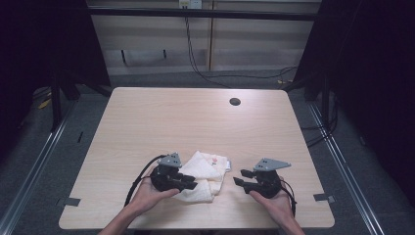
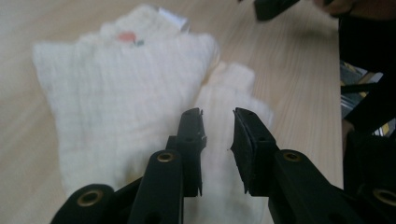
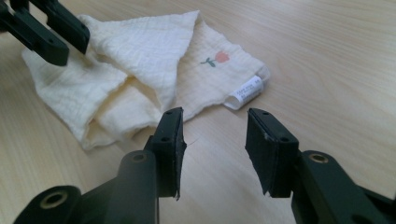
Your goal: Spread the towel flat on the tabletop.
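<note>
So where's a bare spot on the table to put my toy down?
The whole far half of the table is bare, from the cloth back to the small round hole. The left and right edges are free too. It is crowded only at the near edge, where the left gripper and right gripper flank the cloth.

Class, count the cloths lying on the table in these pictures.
1. The cloth lies folded near the table's front edge, between the left gripper and right gripper. Nothing suggests another beneath it.
</note>
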`<state>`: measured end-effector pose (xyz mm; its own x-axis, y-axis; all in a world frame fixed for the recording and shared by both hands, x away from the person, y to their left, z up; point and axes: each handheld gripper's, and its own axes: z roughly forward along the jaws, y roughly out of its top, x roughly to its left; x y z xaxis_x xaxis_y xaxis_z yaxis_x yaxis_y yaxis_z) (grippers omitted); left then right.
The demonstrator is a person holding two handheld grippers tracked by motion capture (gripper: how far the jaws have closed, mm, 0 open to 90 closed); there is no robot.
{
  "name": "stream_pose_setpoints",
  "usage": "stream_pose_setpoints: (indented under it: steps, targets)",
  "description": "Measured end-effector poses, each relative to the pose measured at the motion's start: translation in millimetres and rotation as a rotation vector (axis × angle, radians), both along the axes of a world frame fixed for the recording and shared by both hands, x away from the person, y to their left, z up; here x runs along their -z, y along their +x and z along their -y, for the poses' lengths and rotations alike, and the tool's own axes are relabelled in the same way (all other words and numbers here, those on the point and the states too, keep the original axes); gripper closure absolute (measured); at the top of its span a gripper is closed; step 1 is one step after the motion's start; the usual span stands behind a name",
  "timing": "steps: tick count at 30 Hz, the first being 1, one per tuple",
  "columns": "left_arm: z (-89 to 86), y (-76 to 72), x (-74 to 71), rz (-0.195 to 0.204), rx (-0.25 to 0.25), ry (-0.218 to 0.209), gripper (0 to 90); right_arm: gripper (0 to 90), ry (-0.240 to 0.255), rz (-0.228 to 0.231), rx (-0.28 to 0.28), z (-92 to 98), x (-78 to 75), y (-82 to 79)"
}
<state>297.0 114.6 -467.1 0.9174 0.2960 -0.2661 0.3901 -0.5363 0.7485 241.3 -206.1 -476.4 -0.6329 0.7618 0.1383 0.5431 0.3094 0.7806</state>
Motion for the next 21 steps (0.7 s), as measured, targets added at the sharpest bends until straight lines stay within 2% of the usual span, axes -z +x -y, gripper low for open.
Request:
stream_pose_setpoints:
  steps: [2,4,5,6,7,9,10,11,12,13,14,16,17,21]
  targets:
    - [4.3,4.1,-6.3,0.018,-0.02,-0.011,69.7,60.4,-0.013,-0.006,-0.006,-7.7,-1.5,15.4]
    - [8.4,9.7,-8.0,0.033,-0.043,-0.02,68.8,60.6,-0.017,-0.007,-0.009,-10.1,-1.1,21.2]
    - [12.8,12.0,-1.6,0.077,-0.07,0.026,60.2,59.3,-0.056,0.006,-0.005,-16.0,2.5,29.7]
    - [12.8,12.0,-1.6,0.077,-0.07,0.026,56.9,59.3,-0.042,0.004,-0.002,-17.5,5.4,31.6]
    - [14.9,13.4,5.2,0.067,-0.083,0.054,56.9,59.3,-0.042,0.004,-0.002,-17.5,5.4,31.6]
    - [16.4,14.7,17.6,0.055,-0.065,0.097,54.1,58.6,-0.038,0.0,-0.009,-20.2,7.2,32.3]
    - [16.7,15.1,21.2,0.061,-0.08,0.119,55.7,58.0,-0.021,-0.001,-0.004,-19.4,6.2,31.4]
    - [16.0,16.6,22.9,0.051,-0.08,0.126,55.7,58.0,-0.021,-0.001,-0.004,-19.4,6.2,31.4]
    - [15.1,17.7,24.1,0.05,-0.089,0.133,61.2,57.9,-0.008,-0.002,0.002,-17.6,5.9,31.1]
    - [14.8,18.6,25.9,0.039,-0.095,0.119,67.1,57.7,-0.005,-0.002,0.006,-16.3,6.0,30.7]
    - [13.8,19.0,26.4,0.036,-0.083,0.125,76.9,57.3,-0.009,-0.004,0.007,-14.8,6.9,29.6]
    - [14.1,18.2,26.8,0.044,-0.071,0.124,80.1,57.2,-0.013,-0.006,0.008,-14.2,7.7,29.3]
    - [14.8,17.3,27.0,0.027,-0.06,0.111,82.5,57.1,-0.014,-0.007,0.01,-13.8,8.5,29.1]
    - [19.2,11.4,27.9,0.038,-0.002,0.101,83.8,56.5,-0.021,-0.009,0.003,-12.8,11.1,30.8]
